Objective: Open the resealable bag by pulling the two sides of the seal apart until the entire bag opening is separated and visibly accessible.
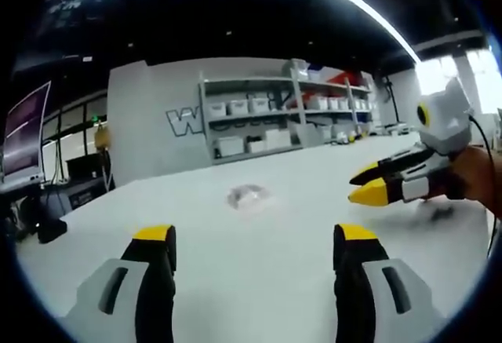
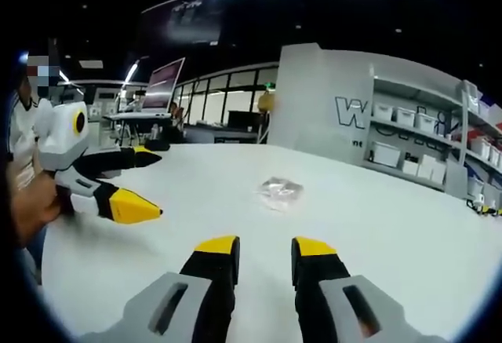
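On the left, a computer monitor sits at the table edge. The left gripper hovers with yellow-tipped jaws wide apart, empty. Dead ahead, the small clear resealable plastic bag lies flat on the broad white table, nothing around it. Behind, grey shelves of white bins. On the right, the right gripper has its jaws parted, narrower, holding nothing.
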### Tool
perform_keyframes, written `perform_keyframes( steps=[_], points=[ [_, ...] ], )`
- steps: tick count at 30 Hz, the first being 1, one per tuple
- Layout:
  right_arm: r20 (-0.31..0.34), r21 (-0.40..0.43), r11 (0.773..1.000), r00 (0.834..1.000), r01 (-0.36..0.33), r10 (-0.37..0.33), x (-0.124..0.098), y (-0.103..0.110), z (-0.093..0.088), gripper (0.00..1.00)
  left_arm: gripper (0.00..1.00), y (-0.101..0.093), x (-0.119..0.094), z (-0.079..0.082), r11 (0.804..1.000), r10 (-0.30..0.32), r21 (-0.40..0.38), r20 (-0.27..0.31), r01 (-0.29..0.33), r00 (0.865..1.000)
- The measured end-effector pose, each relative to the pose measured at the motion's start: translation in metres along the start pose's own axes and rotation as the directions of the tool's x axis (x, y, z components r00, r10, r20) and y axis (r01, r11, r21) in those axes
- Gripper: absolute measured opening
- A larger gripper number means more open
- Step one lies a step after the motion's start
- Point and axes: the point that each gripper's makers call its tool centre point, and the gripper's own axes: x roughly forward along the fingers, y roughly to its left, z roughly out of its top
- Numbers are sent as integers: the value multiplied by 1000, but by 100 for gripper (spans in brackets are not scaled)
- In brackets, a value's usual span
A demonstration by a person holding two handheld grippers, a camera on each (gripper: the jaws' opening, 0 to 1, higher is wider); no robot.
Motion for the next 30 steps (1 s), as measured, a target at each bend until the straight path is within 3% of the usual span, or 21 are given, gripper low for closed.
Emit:
perform_keyframes(
  steps=[9, 13, 20, 30],
  points=[
    [20, -41, 999, 1000, 2, -1, 11, -7, 8, 23, 82, 1, 0, 1, 1000, 1, -3, 5, -1, 1000],
    [-2, -65, 998, 1000, -5, 5, 22, -9, 8, 23, 82, 1, 0, 1, 1000, 1, -2, 5, -1, 1000],
    [-7, -24, 999, 1000, -22, 21, 26, -6, 3, 23, 81, 1, -1, 1, 1000, 2, -6, 6, -2, 1000],
    [-12, -30, 999, 1000, -21, 20, 31, -10, 0, 22, 81, 1, 0, 2, 1000, -3, -5, 6, 3, 1000]
  ],
)
